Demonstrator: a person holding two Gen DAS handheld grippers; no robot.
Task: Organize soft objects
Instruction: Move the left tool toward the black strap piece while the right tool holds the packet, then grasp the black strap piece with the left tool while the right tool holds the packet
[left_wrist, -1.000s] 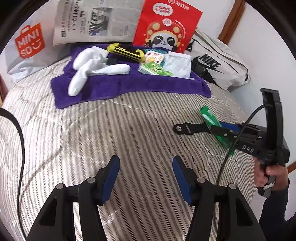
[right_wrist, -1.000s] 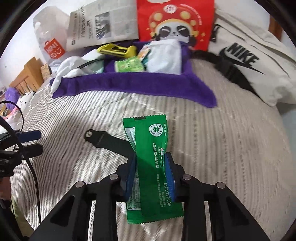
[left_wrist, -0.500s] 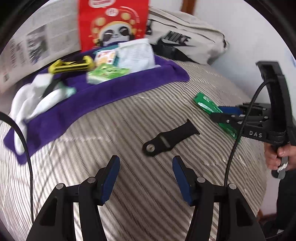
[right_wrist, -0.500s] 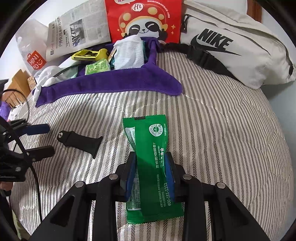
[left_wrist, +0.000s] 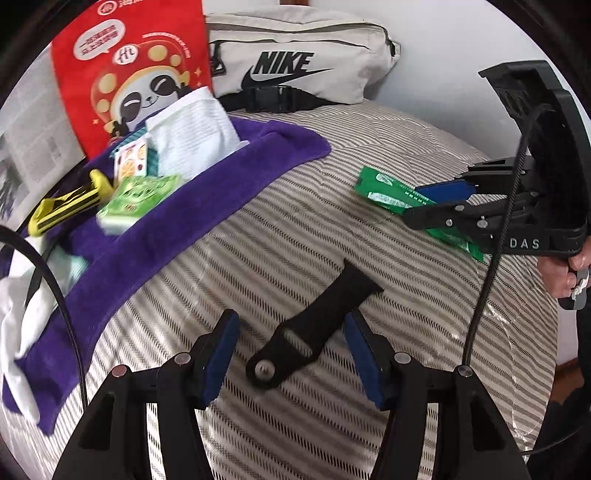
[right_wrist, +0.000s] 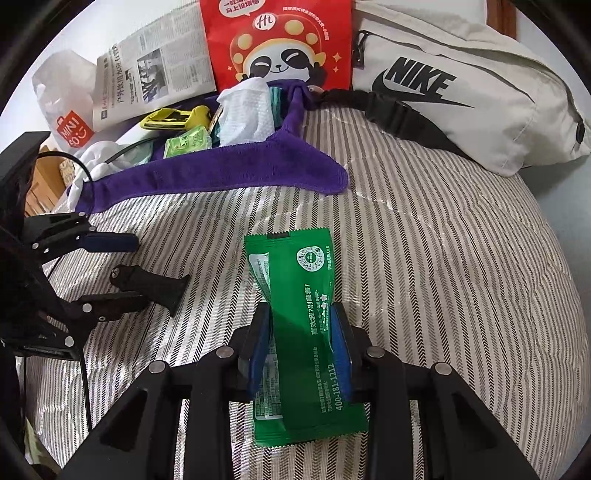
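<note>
A: Right claw state?

B: We saw it clamped on the green packet, pads pinching its middle, packet held over the striped bed cover.

A: Left claw?

B: Jaws stood apart, nothing gripped. We had the black strap lying flat on the bed between the pads, not touching either.

A: Other soft stuff?

B: We saw a white pack, a green pouch and white cloth on the purple towel near the Nike bag.
</note>
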